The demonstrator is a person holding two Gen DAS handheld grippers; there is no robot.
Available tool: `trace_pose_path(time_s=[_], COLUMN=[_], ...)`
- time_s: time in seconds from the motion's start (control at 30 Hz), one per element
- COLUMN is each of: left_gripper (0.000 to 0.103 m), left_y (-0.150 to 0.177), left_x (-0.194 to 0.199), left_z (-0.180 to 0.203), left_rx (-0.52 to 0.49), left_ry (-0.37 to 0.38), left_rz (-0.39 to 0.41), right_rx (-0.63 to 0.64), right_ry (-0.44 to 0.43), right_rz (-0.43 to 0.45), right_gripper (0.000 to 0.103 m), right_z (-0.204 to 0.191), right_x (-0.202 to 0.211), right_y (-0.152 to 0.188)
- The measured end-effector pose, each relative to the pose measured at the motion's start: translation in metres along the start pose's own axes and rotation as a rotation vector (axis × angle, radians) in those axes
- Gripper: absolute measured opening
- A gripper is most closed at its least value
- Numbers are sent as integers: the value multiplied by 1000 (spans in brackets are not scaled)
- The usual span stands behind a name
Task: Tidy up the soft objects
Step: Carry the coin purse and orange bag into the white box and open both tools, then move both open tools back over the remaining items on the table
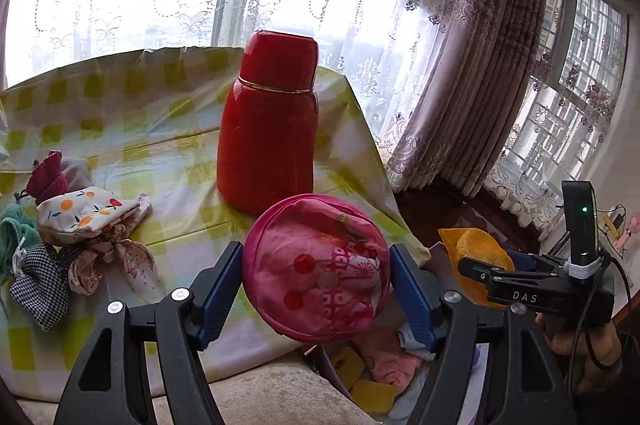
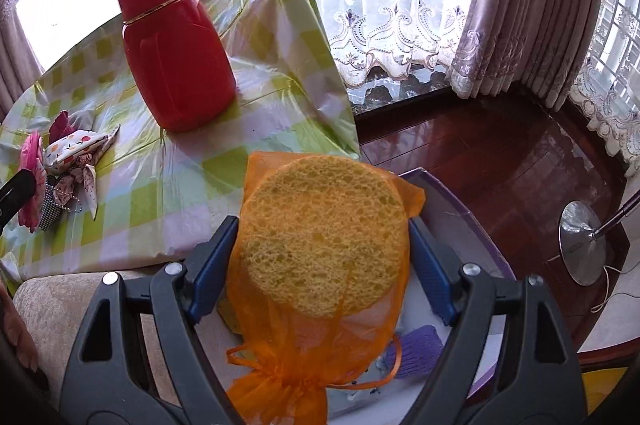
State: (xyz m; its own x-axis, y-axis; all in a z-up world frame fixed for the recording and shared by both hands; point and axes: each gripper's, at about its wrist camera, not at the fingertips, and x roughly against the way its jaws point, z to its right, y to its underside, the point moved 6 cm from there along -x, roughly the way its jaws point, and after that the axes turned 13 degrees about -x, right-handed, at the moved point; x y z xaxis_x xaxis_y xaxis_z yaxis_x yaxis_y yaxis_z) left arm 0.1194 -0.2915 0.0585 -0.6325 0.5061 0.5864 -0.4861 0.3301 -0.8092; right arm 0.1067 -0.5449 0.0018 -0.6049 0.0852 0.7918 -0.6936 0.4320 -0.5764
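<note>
- Left wrist view: the left gripper (image 1: pixel 316 281) is clamped on a round pink pouch (image 1: pixel 316 265), its blue pads pressing the pouch from both sides with the jaws set fairly wide around it.
- Just beyond the pouch stands a red thermos (image 1: pixel 268 121), upright on a table under a green-checked cloth (image 1: pixel 172 129).
- Ahead and to the left of the fingers lies a heap of small cloth bags (image 1: pixel 80 237) on the cloth: one fruit-printed, one black-and-white checked, one teal, one dark red.
- Below the pouch, partly hidden by the fingers, a bin holds yellow sponges (image 1: pixel 372 393) and pink fabric (image 1: pixel 392 361); this filling shows only here.
- To the right, the right gripper (image 1: pixel 480 265) is seen from the side, with a person's hand (image 1: pixel 580 349) on its handle.
- Right wrist view: the right gripper (image 2: pixel 324 253) is closed on an orange mesh bag (image 2: pixel 304 345) holding a round yellow sponge (image 2: pixel 324 237); the pads press both edges with the jaws set wide.
- The bag hangs over a purple-rimmed bin (image 2: pixel 472 209), where a purple knitted piece (image 2: pixel 420 349) shows under the right finger.
- The thermos (image 2: pixel 176 53) stands ahead to the left, the cloth bags (image 2: pixel 72 165) far left.
- Only this view shows the dark wooden floor (image 2: pixel 500 165) and a metal stand base (image 2: pixel 582 243) to the right.
</note>
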Motion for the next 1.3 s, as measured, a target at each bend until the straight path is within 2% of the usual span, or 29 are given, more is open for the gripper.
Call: trace_pose_path(time_s=[0.23,0.43,0.53,0.63,0.8,1.1,1.3], left_gripper=[73,74,79,81,81,81,81], left_y=[-16,-26,-28,-25,-20,-21,-21], left_x=[-26,-47,-64,-76,-79,-65,-49], left_z=[63,111,125,124,110,92,63], left_rx=[-87,-124,-113,-93,-59,-44,-10], left_ry=[126,245,309,320,289,250,192], left_rz=[-18,-34,-63,-93,-106,-70,-35], right_rx=[-85,-123,-138,-148,-157,-146,-91], right_ry=[61,87,95,97,101,93,70], right_rz=[46,68,71,65,53,59,31], right_gripper=[84,84,85,87,88,88,88], right_z=[49,74,82,89,94,85,59], right_x=[11,16,14,11,7,12,7], right_y=[-14,-21,-24,-24,-22,-24,-20])
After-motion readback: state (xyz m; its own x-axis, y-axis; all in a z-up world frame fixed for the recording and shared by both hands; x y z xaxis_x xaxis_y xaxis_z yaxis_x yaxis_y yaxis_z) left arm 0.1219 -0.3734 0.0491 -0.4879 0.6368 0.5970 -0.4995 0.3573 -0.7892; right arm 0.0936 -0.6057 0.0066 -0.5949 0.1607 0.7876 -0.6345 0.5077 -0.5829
